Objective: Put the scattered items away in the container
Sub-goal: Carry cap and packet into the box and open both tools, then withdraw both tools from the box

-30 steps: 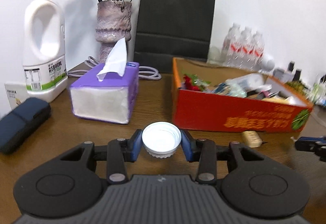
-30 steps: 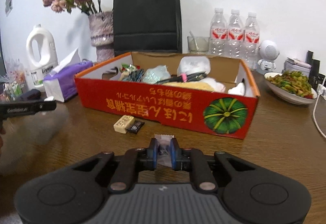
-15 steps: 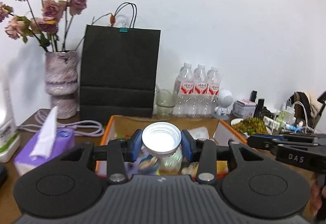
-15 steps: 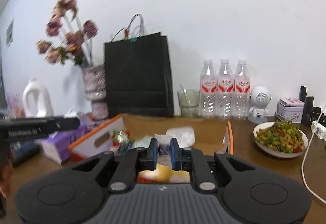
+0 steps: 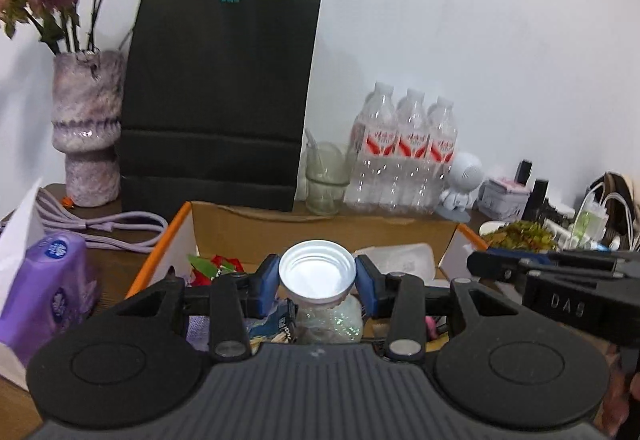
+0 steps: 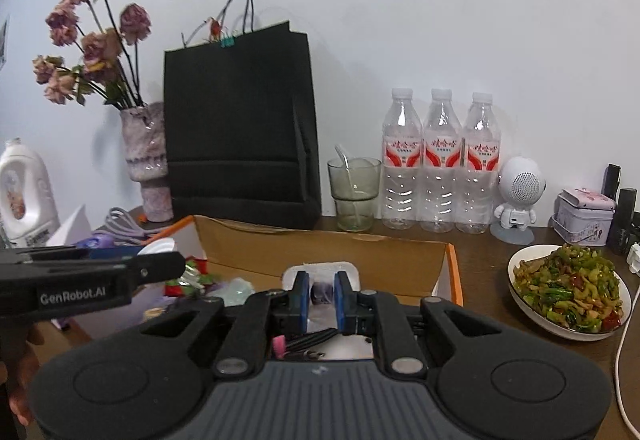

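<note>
White cap (image 5: 317,275) in left tool (image 5: 317,282), above box (image 5: 182,224)

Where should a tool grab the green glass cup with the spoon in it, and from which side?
Grip the green glass cup around its narrower lower half, coming from the front. It stands upright; the black bag crowds its left, the water bottles its right, the wall is behind, and the spoon leaning inside blocks the rim.
</note>
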A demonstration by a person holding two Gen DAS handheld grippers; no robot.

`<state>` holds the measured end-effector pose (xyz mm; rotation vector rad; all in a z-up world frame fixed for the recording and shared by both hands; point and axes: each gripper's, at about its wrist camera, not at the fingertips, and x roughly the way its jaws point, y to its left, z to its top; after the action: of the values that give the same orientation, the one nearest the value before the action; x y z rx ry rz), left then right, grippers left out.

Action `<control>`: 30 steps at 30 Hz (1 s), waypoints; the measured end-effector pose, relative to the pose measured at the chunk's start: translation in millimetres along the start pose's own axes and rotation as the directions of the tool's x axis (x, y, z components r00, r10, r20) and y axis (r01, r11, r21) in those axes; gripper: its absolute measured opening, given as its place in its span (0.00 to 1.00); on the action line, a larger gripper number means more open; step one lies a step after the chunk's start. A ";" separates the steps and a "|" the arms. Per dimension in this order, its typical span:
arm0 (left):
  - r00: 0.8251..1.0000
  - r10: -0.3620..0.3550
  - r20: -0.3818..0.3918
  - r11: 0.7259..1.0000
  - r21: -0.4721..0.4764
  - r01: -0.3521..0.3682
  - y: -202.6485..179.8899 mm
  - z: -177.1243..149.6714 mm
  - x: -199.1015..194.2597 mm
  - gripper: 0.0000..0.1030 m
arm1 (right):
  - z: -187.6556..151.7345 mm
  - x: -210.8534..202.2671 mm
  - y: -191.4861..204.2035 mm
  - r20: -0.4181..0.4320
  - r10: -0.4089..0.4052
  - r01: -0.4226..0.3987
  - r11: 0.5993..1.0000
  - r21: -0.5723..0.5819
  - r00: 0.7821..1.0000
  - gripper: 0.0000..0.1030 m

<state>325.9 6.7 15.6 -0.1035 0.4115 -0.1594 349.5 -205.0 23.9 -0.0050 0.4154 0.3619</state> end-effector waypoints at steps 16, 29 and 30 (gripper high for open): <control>0.995 0.084 -0.062 0.996 -0.028 -0.085 12.1 5.1 14.2 1.00 | 2.4 27.9 -17.2 -0.133 -0.029 0.034 0.999 0.036 0.991 1.00; 0.997 0.072 -0.030 0.996 -0.051 -0.073 12.7 8.9 -7.4 1.00 | -0.5 12.6 -7.1 -0.110 -0.046 0.048 0.999 0.013 0.993 1.00; 0.997 0.072 -0.021 0.996 -0.055 -0.073 13.0 9.4 -11.3 1.00 | -0.7 8.6 -5.8 -0.102 -0.052 0.053 0.999 0.012 0.993 1.00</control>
<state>321.2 22.1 26.9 -0.1416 0.4381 -0.0771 358.5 -207.5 19.4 -0.0198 0.5176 0.3076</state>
